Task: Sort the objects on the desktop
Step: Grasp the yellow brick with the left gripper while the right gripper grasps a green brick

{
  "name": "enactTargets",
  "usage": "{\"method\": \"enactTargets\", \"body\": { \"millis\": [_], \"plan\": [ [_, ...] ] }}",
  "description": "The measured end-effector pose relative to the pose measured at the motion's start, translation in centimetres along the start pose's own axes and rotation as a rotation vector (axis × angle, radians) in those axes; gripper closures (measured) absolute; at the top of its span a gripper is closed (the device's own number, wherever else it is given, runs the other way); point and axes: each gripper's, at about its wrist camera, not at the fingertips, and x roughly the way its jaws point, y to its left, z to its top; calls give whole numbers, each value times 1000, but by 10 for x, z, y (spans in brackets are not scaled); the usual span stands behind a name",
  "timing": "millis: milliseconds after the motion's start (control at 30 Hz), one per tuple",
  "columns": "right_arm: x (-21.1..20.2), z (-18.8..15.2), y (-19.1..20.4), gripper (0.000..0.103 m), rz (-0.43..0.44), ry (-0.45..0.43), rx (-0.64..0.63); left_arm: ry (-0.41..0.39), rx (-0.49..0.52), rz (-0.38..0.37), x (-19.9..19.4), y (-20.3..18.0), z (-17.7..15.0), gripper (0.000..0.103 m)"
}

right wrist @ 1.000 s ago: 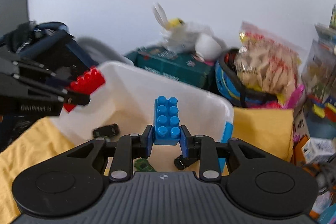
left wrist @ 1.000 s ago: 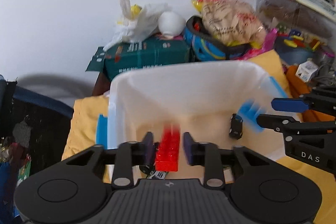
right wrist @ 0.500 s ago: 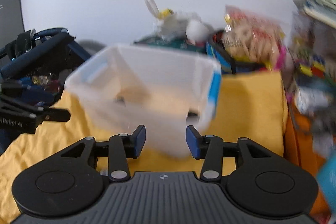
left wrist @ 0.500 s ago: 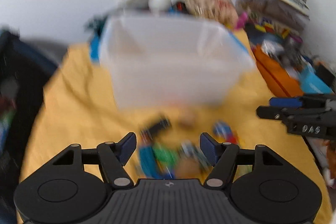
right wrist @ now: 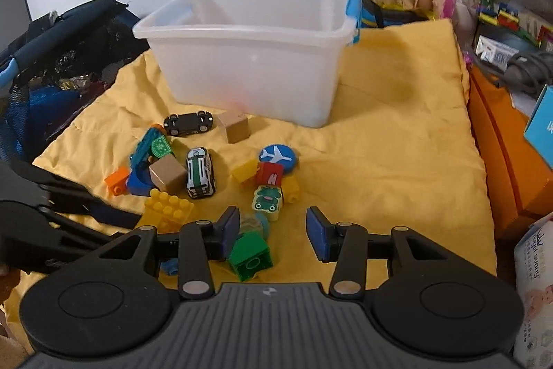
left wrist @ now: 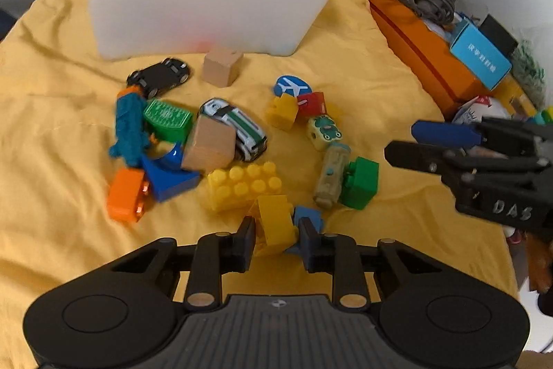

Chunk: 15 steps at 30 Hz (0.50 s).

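Inside of the translucent white plastic bin (right wrist: 249,57) is not readable; only a faint red smear shows through its near wall in the left wrist view. The bin stands at the far edge of the yellow cloth (right wrist: 397,161) covering the desk. The left gripper body hides the lower end of the small yellow plastic brick (left wrist: 274,223) and most of a blue piece (left wrist: 309,217) just beside it.

Left gripper (left wrist: 276,230): jaws have just been closing and now stand narrow, one pad on each side of the small yellow brick, pinching it, near the front edge of the cloth. The large yellow studded brick (left wrist: 243,184) touches it from behind.

Right gripper (right wrist: 273,230): jaws spread partway, nothing between the pads. Its left pad (right wrist: 231,230) overlaps the green plastic cube brick (right wrist: 250,255); contact cannot be told. The remaining toys lie in a loose heap mid-cloth, between bin and grippers.
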Motion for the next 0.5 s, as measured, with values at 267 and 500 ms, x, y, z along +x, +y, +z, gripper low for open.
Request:
{"method": "enactTargets", "body": {
  "millis": [267,500],
  "plan": [
    [8,-19,18,56,43,43,-84,44,-217,-156,-8,29,-30,72],
    [22,-20,40,59,17,-6,-224,6,-254,-74,-23,45,-46,64]
  ]
}}
